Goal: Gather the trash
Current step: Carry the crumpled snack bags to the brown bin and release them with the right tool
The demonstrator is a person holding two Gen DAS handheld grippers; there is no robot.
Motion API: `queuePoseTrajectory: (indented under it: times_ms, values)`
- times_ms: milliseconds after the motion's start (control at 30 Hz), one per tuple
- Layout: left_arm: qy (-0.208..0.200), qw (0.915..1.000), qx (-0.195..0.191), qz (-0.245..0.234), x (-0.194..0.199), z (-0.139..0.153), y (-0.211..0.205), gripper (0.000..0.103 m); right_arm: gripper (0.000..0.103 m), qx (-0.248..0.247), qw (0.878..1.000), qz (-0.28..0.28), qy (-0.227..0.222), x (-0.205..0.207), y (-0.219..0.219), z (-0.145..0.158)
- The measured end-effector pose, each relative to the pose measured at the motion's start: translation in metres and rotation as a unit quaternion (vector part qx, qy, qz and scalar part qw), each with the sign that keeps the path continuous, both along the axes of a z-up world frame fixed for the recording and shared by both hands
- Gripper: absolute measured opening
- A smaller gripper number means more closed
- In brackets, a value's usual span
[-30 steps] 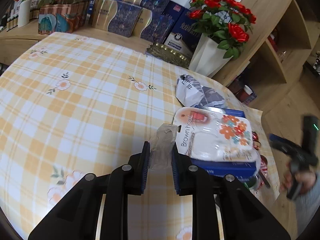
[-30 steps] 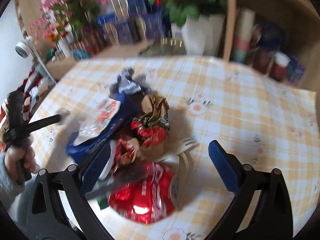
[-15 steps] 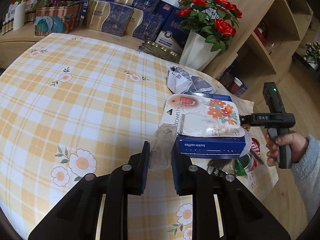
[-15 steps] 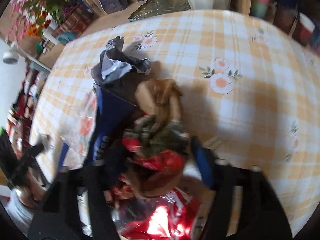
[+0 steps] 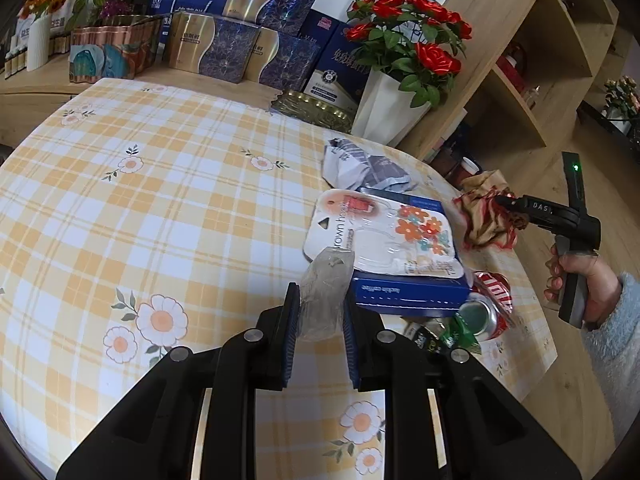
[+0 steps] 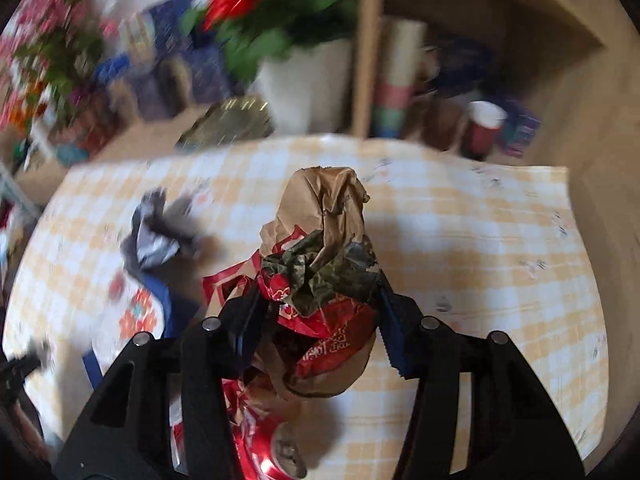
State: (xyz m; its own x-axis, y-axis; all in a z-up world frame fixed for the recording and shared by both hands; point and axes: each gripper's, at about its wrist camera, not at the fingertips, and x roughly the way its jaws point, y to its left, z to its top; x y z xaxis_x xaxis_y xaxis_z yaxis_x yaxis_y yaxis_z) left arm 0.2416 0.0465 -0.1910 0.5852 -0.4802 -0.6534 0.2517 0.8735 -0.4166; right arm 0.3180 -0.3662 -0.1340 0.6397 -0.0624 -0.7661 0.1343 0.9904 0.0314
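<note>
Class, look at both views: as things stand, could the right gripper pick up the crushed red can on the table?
Probably not yet. The right gripper is already shut on a crumpled paper bag, so its jaws are full. The red can lies uncovered below it on the table.

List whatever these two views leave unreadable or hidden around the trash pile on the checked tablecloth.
- Right wrist view: motion blur smears the shelf items and the flowers; no label is legible.
- Right wrist view: the crumpled brown and red paper wrapper in the right claw hides the table beneath it.
- Left wrist view: the blue coffee box hides part of the crushed red can.
- Left wrist view: the left claw, shut on clear plastic film, covers the cloth below.
</note>
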Motion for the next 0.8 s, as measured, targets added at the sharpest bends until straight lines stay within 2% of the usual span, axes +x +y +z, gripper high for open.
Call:
queuePoseTrajectory:
  times_ms: [67, 233, 800]
  values:
    - [-0.002, 1.0, 0.0, -0.003, -0.004, 0.003, -0.001, 0.02, 0.053, 0.003, 1.0, -0.013, -0.023, -0.012, -0.009, 0.009]
    - [-0.014, 0.9999, 0.001, -0.009, -0.021, 0.021, -0.002, 0.02, 0.053, 0.041, 0.998, -0.016, -0.048, -0.045, -0.022, 0.029]
    - [-0.051, 0.9966, 0.015, -0.063, -0.124, 0.06, -0.012, 0.02, 0.053, 0.09, 0.99, 0.036, -0.106, -0.201, 0.019, 0.076]
